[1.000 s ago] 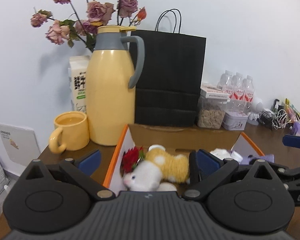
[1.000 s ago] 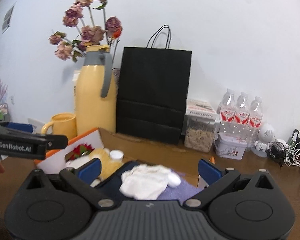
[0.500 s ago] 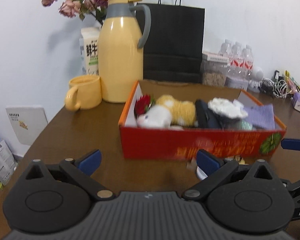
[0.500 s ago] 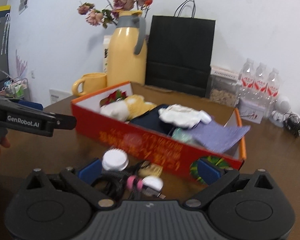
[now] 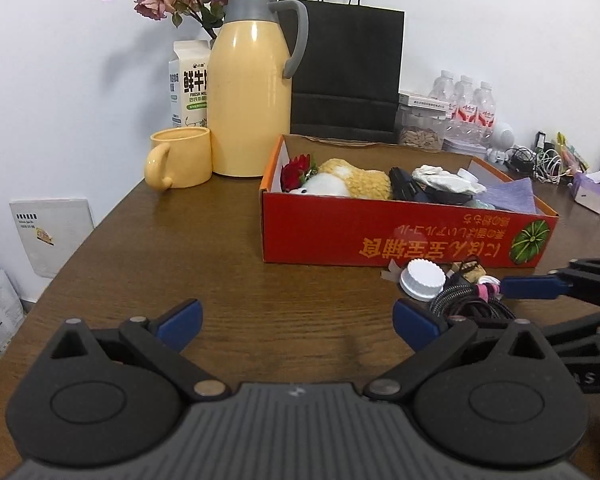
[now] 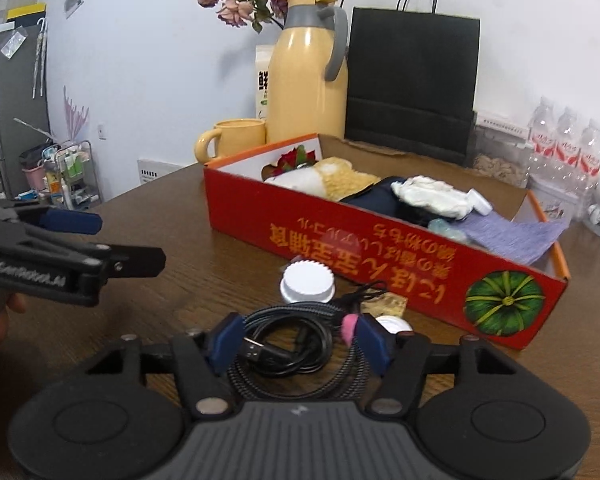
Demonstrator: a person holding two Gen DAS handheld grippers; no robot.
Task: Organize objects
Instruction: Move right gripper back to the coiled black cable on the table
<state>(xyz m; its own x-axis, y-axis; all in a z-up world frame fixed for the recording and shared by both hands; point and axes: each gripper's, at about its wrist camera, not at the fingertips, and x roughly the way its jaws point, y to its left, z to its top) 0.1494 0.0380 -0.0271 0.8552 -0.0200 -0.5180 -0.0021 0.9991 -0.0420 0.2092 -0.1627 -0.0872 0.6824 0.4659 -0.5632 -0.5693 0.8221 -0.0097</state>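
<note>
Left gripper (image 5: 296, 320) first: fingers spread wide over bare brown counter (image 5: 140, 264), nothing between them, just hovering. Over to my right gripper (image 6: 298, 338), and this is where the action is: its jaws are closing around the coiled black cable (image 6: 292, 354), the blue pads either side of the bundle. Whether the pads are pressing on the coil yet I can't quite call; the left pad looks a touch short of it.

So the step, as I read it, is picking loose clutter off the counter for the red box (image 6: 340, 236). The cable lies right in front of the box's near wall, beside a white ribbed cap (image 6: 307, 282) and a small tan tag (image 6: 388, 303). Next I'd need to finish the squeeze on enough loops that the coil comes up whole, lift it clear of the wall, and set it down inside.

Inside the box, moving rightwards: a red flower (image 6: 294, 159), a white and yellow plush toy (image 6: 324, 180), something dark blue, a crumpled white cloth (image 6: 432, 196), a purple cloth (image 6: 512, 232) draped over the far corner.

Hard to make out: a pink band (image 6: 350, 326) and a small white piece by my right pad, half hidden. The coil's lower loops vanish under the gripper body, so I can't tell how the cable ends. The dark blue item is mostly buried.
</note>
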